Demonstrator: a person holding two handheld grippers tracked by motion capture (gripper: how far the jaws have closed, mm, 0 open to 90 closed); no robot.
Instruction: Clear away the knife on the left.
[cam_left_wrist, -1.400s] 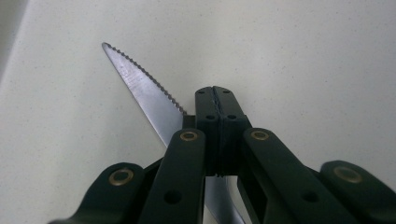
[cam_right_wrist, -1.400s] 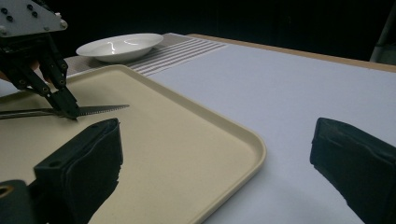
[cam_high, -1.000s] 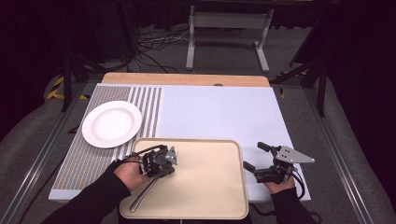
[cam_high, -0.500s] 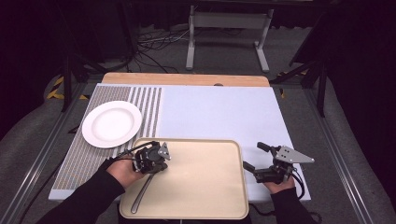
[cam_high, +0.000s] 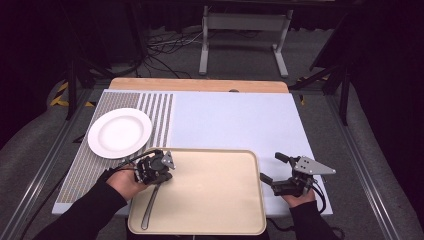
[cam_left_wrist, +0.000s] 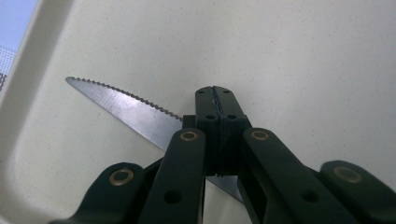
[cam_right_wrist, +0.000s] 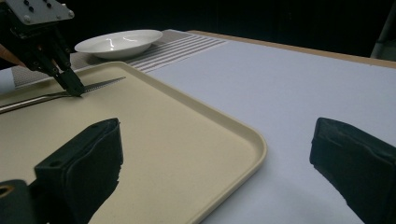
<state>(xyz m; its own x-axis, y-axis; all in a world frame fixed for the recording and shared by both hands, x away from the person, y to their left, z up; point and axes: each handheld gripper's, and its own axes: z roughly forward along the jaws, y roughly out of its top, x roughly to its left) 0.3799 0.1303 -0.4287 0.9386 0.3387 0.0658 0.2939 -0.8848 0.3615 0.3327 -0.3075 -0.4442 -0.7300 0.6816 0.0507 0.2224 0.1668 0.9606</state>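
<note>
Beige plastic marks the tray (cam_high: 210, 195), which lies at the bench's (cam_high: 235, 120) six o'clock edge in the high view, with a white plate (cam_high: 120, 132) on a striped mat (cam_high: 125, 107) at its ten o'clock. The left gripper (cam_high: 162, 172) sits over the tray's near-left corner, above a knife (cam_high: 150, 207) whose handle runs toward six o'clock; the right gripper (cam_high: 272, 175) waits off the tray's three o'clock rim, jaws spread wide and empty. In the left gripper view, the left gripper (cam_left_wrist: 215, 100) has its jaws pressed together across the blade of the knife (cam_left_wrist: 126, 109), whose serrated tip points to ten o'clock and lies low over the tray (cam_left_wrist: 303, 56). In the right gripper view, the right gripper (cam_right_wrist: 233, 158) frames the tray (cam_right_wrist: 154, 140), while the far left gripper (cam_right_wrist: 74, 88) pinches the knife (cam_right_wrist: 100, 84), the plate (cam_right_wrist: 119, 42) beyond. My guess: the grasp is made, but the knife is hardly raised, so lifting and carrying it, perhaps to the plate, remains.
</note>
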